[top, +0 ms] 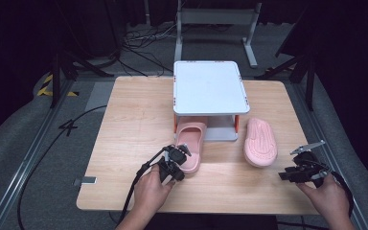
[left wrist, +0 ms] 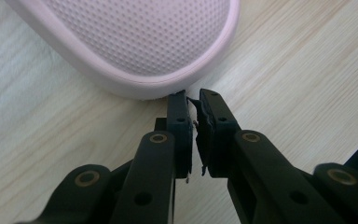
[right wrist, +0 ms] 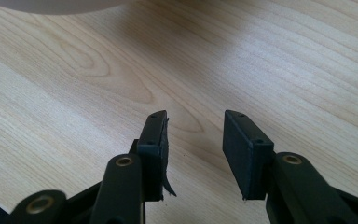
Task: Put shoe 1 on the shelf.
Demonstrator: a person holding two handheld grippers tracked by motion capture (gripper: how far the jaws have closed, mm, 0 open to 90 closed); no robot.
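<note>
My left gripper [top: 178, 160] sits at the heel of a pink slipper [top: 190, 146] lying sole-down on the wooden table [top: 124, 124], its toe tucked under a small white shelf [top: 210, 86]. My left jaws are pressed nearly together on nothing, their tips just touching the slipper's rim [left wrist: 140, 86]. A second pink slipper [top: 260, 142] lies sole-up to the right. My right gripper [top: 287, 175] hovers near it, jaws spread and empty.
</note>
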